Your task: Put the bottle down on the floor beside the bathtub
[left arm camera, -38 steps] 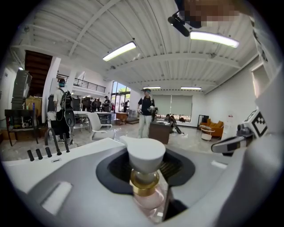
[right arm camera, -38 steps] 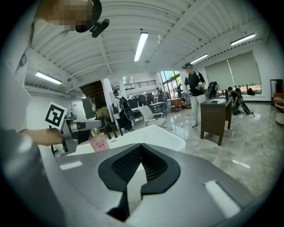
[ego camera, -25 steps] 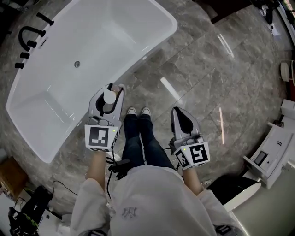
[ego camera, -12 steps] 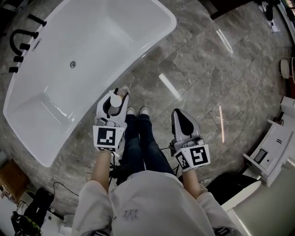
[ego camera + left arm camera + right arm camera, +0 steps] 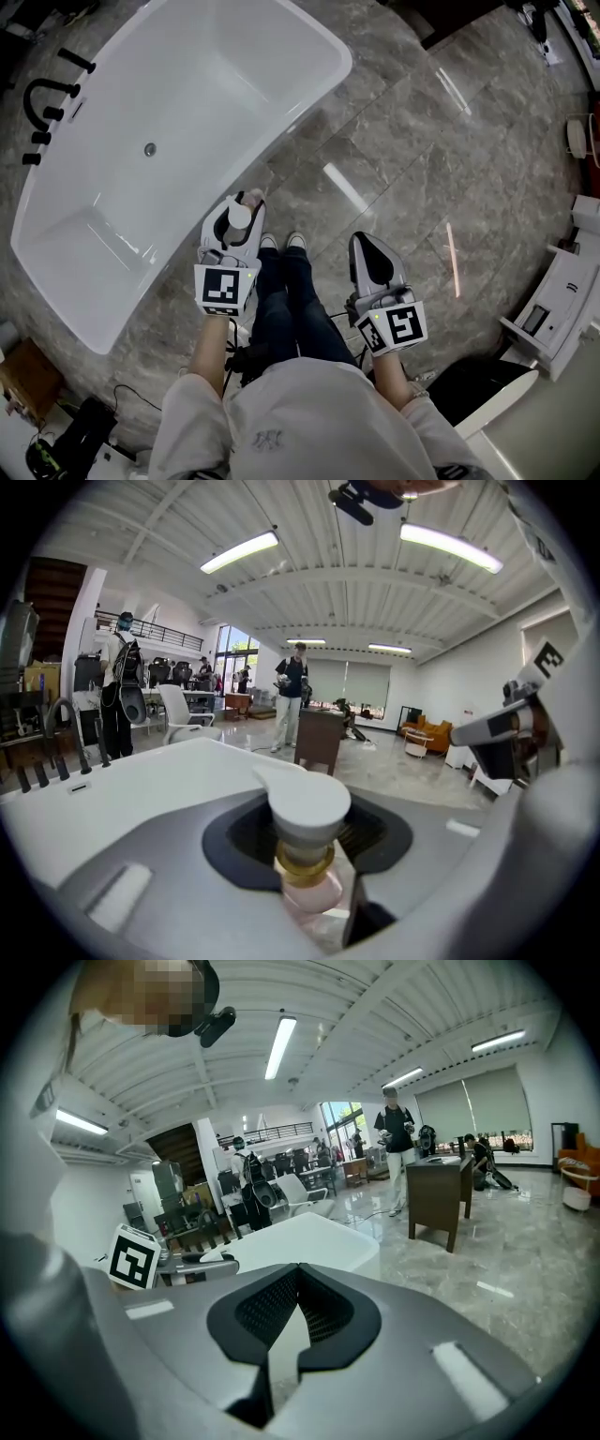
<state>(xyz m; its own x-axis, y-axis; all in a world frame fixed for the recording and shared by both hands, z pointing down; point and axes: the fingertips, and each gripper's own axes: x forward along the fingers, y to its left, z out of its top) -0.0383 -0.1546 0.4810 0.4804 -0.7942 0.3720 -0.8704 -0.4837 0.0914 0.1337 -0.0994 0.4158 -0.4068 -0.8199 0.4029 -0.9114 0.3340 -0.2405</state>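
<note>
White plastic caps the bottle [image 5: 238,217], which stands upright between the jaws of the left gripper [image 5: 242,210]. In the left gripper view the dark pads press on either side of the neck, just under the wide cap, above a gold collar and a pale pink body [image 5: 307,893]. From the head view the bottle hangs over the grey marble floor [image 5: 422,169], just to the right of the bathtub [image 5: 330,82] and close to its long near rim. It is a little to the left of, and beyond, the person's white shoes [image 5: 269,242]. Whether its base touches the floor cannot be told from any view.

The right gripper [image 5: 367,246] is held to the right of the person's legs, well apart from the bottle. Its jaws are closed, the tips meeting with only a thin slit behind them, and nothing lies between them.

The bathtub is white, with a small round drain [image 5: 150,148] in its bottom. A black curved tap [image 5: 42,94] stands at its far left end.
</note>
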